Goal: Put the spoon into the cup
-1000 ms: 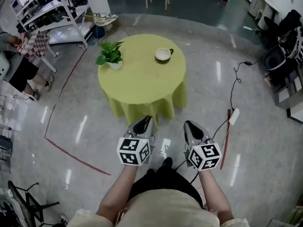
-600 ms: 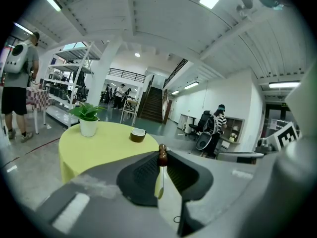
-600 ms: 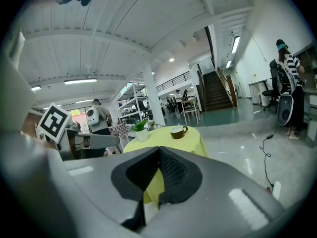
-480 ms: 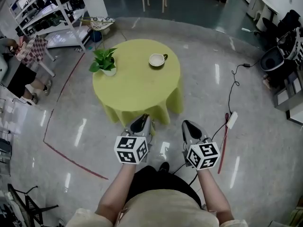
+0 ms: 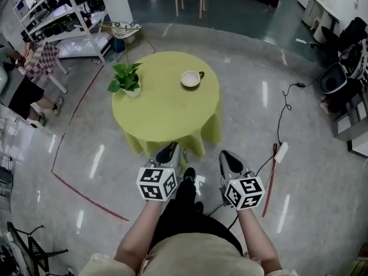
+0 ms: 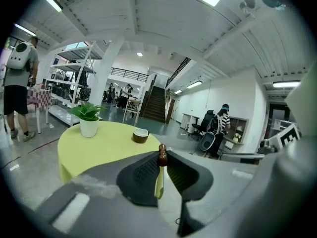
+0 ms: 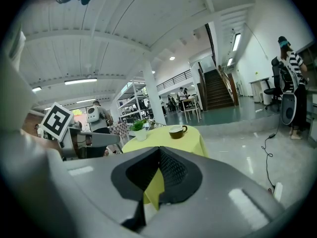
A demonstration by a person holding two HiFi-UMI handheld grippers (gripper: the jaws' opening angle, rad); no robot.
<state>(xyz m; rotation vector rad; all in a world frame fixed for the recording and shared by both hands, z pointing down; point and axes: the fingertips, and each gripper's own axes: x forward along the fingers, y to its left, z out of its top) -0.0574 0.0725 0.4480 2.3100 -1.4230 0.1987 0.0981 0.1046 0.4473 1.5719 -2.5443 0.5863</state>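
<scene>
Closer than a second ago, the counter (image 5: pixel 150 117) sits lower in the head view. Both grippers have slid a little toward that view's left, and a dark shoe (image 5: pixel 188 175) has stepped onto the floor (image 5: pixel 103 154) between them.

The left gripper (image 5: pixel 171 150) has its jaws nearly closed, clamped on the spoon (image 6: pixel 162 155). Only the handle end shows: a dark brown, glossy knob of two small beads, poking up just past the jaw tips. Below it a pale yellowish strip runs down between the ribbed black pads (image 6: pixel 143 175). Whether that strip is the spoon's shaft or the counter's cloth (image 5: pixel 172 132) seen through the gap, I cannot tell. The spoon's bowl is hidden, and in the head view the spoon is too small to make out.

The right gripper (image 7: pixel 159 151) has its jaws closed tip to tip with nothing between them. Yellow cloth shows through the slit under the tips.

Both grippers are side by side over the shiny grey floor, short of the counter's near edge and pointing toward it. The counter is round and draped in yellow-green cloth. The cup (image 5: pixel 190 79) stands on its far right part, well apart from the spoon. It is white inside and brown outside, with the handle to the right. A plant (image 5: pixel 125 80) in a white pot stands at the far left, apart from the cup.
</scene>
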